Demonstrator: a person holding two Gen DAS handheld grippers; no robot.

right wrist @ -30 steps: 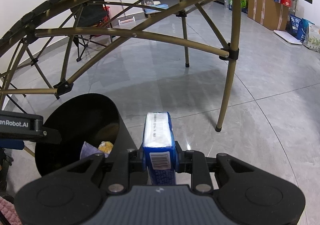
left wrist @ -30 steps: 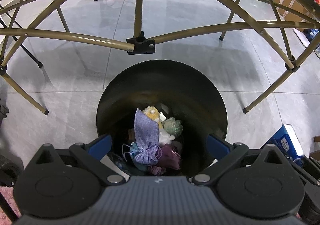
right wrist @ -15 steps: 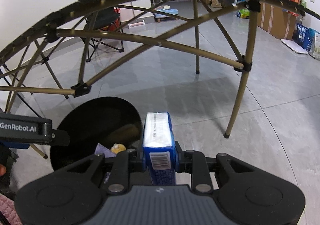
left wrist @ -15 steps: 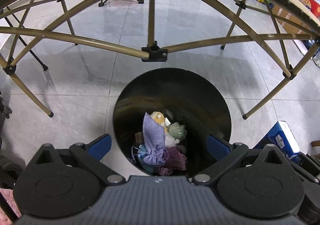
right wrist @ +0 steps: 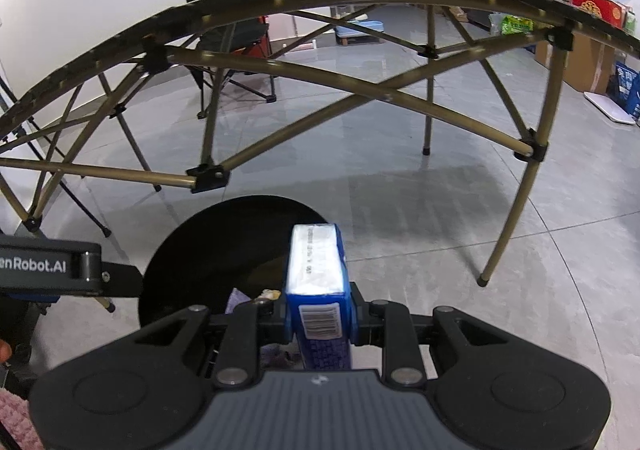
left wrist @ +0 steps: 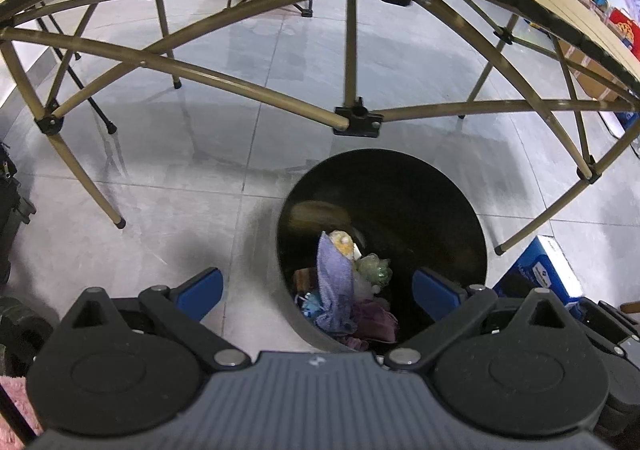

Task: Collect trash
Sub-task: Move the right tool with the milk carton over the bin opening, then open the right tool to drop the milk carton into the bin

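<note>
A round black trash bin [left wrist: 400, 177] stands on the grey tile floor, seen from above in the left wrist view. Inside lie a purple cloth [left wrist: 334, 274], a yellow lump and other scraps. My left gripper [left wrist: 318, 290] is open and empty above the bin's near rim. My right gripper [right wrist: 318, 316] is shut on a blue and white carton [right wrist: 318, 278], held above the bin's [right wrist: 224, 246] right rim. The carton [left wrist: 538, 274] also shows at the right in the left wrist view.
A folding table frame with tan legs [left wrist: 348, 49] and crossbars [right wrist: 304, 81] arches over the bin. A folding chair [right wrist: 236, 41] stands behind. Boxes and bags [right wrist: 592, 33] line the right wall. The left gripper body [right wrist: 52, 270] shows at the left.
Both grippers have risen and pulled back from the bin, so it looks smaller and lower. The left view has shifted left. The right gripper still holds the carton.
</note>
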